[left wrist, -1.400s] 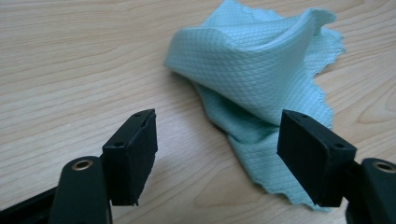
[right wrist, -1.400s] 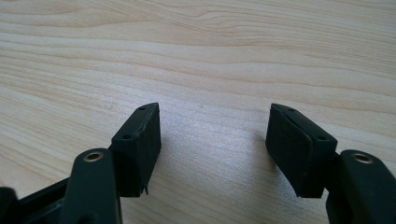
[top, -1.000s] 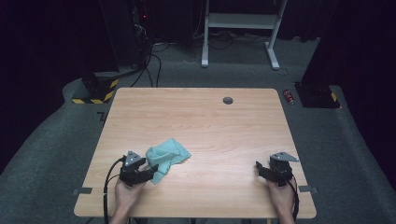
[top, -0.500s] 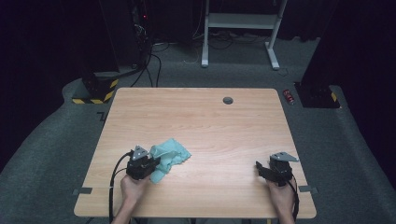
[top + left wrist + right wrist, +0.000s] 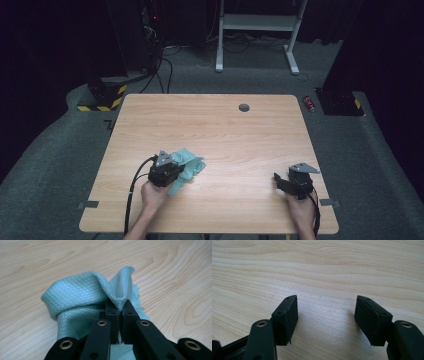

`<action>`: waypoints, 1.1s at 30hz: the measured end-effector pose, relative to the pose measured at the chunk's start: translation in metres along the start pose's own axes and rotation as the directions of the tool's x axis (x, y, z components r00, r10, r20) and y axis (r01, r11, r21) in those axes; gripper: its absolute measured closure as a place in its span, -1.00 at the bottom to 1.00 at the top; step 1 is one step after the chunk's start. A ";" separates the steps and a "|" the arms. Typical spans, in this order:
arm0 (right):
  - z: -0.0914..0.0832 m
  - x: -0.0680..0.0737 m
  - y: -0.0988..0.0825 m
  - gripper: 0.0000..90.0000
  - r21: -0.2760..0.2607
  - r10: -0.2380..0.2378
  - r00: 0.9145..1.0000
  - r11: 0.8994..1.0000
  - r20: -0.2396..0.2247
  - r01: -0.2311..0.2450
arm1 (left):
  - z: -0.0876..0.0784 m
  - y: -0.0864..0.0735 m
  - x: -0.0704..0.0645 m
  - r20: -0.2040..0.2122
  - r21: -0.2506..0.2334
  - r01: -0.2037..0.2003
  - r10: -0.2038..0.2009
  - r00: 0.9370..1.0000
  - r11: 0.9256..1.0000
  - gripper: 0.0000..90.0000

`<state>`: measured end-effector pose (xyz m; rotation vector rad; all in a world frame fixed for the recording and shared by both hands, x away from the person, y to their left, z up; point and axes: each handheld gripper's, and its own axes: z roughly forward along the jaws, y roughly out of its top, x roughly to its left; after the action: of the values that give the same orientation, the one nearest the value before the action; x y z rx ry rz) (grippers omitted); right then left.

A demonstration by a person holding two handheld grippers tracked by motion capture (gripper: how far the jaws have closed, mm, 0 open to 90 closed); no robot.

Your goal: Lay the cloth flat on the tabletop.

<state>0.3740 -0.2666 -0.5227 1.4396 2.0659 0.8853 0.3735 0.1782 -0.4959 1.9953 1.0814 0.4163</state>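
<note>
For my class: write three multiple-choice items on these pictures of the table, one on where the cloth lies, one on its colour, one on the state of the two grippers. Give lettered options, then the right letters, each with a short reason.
1. Where does the cloth lie on the table?
A. near edge, on the person's left
B. far edge, by the round hole
C. near edge, on the person's right

2. What colour is the cloth?
A. red
B. pale teal
C. yellow

3. How do the grippers stand?
A. both open
B. left open, right shut on the cloth
C. left shut on the cloth, right open

Answers:
1 A: in the high view it sits at the left gripper, far from the hole.
2 B: the left gripper view shows quilted pale teal fabric.
3 C: the left jaws pinch a raised fold; the right gripper has its jaws spread over bare wood.
</note>
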 end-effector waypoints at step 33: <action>0.000 0.000 0.000 -0.20 0.000 -0.008 1.000 1.000 -0.005 0.008 | 0.055 0.027 -0.060 0.166 0.076 -0.130 0.116 0.979 0.989 0.61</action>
<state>0.3739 -0.2662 -0.5227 1.4297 2.0732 0.8865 0.3870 0.0942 -0.5039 2.1406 0.8918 0.2707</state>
